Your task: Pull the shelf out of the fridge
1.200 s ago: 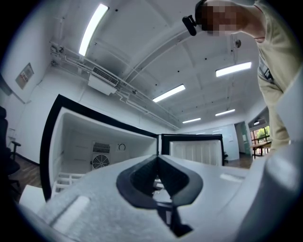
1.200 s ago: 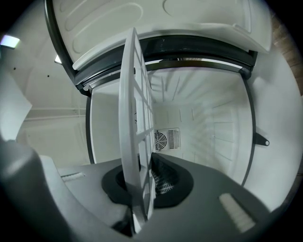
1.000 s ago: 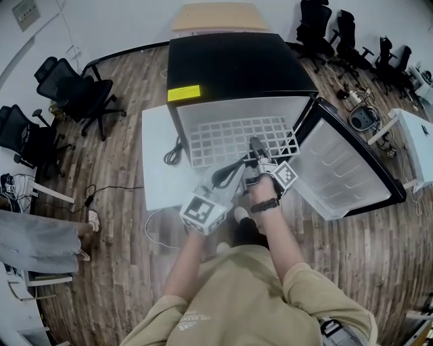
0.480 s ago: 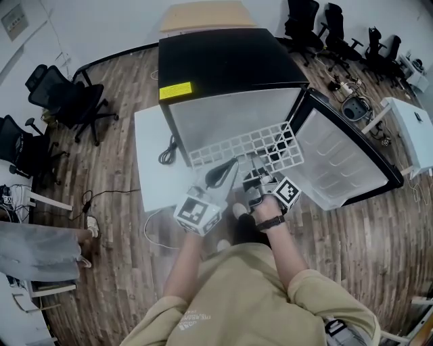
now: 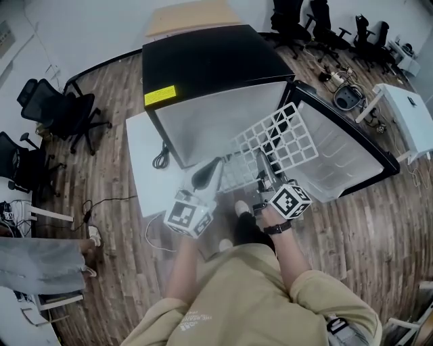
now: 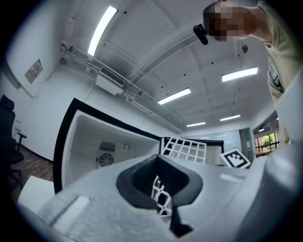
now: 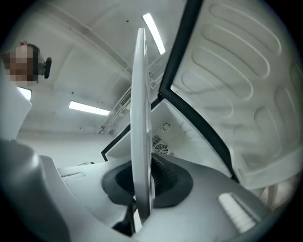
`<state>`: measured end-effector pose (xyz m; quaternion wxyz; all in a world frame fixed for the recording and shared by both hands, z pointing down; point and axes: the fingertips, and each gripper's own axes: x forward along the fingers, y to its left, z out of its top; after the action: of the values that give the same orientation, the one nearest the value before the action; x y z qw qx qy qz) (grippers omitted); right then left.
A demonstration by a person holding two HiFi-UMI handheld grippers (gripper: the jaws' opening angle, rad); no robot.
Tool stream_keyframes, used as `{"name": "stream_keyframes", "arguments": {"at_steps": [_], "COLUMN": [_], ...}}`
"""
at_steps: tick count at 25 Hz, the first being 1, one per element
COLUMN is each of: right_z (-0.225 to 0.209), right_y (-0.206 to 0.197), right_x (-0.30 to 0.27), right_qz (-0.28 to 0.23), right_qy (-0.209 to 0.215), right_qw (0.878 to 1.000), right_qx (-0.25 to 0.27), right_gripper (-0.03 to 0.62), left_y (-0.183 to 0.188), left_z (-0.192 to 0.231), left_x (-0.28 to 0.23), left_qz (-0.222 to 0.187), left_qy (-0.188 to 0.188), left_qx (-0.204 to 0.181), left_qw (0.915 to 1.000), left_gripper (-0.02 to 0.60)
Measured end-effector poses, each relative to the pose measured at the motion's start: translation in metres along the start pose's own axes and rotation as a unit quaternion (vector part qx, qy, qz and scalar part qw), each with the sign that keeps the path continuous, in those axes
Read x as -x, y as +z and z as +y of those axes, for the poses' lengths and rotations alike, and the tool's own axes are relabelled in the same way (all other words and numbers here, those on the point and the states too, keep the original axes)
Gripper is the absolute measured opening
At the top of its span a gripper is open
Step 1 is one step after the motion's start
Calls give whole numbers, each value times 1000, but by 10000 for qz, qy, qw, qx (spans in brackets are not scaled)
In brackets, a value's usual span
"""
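Observation:
The black-topped fridge (image 5: 203, 61) stands open, its door (image 5: 345, 159) swung out to the right. The white grid shelf (image 5: 281, 138) is outside the cavity, tilted up in front of the door. My right gripper (image 5: 262, 177) is shut on the shelf's near edge; in the right gripper view the shelf (image 7: 141, 94) rises edge-on from between the pads of the right gripper (image 7: 142, 201). My left gripper (image 5: 206, 174) holds the shelf's left end. The left gripper view shows a corner of the shelf (image 6: 161, 196) between the closed jaws of the left gripper (image 6: 161, 186).
A white board (image 5: 145, 169) with a coiled cable lies on the floor left of the fridge. Office chairs (image 5: 61, 111) stand at the left and at the back right. A white table (image 5: 406, 115) is at the right, a wooden desk (image 5: 189, 17) behind the fridge.
The shelf has come out of the fridge cavity and tipped up toward the door at the right. Both grippers have drawn back toward the person, still holding it.

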<state>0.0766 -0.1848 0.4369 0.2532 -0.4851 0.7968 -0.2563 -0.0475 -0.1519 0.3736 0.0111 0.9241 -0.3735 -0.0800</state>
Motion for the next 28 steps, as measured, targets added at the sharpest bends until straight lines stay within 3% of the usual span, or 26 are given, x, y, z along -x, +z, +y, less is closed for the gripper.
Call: {"name": "stream_keyframes", "arguments": {"at_steps": [5, 13, 18, 23, 25, 28], "right_z": [14, 48, 62, 67, 66, 64], "right_y": [23, 27, 25, 24, 23, 24], "right_x": [4, -1, -1, 1, 0, -1], "right_qz": [-49, -1, 10, 63, 111, 129], "right_qy": [-346, -421, -384, -466, -493, -501], "right_qw": [9878, 9539, 9312, 9074, 9042, 9091], "right_qx": [1518, 2973, 3625, 4176, 4242, 4133], "right_gripper": [29, 29, 29, 29, 29, 29], "left_y": [1, -12, -20, -19, -19, -22], "left_z": [7, 42, 54, 53, 53, 54], "left_x": [-1, 12, 18, 19, 17, 15], "left_qz": [-20, 208, 322, 313, 318, 367], "left_qy": [297, 1426, 1935, 2064, 2084, 2091], "left_qx": [-361, -649, -607, -525, -553, -598], "left_qw": [9989, 9874, 9787, 9766, 9760, 9754], "left_gripper": [-3, -3, -3, -3, -3, -3]}}
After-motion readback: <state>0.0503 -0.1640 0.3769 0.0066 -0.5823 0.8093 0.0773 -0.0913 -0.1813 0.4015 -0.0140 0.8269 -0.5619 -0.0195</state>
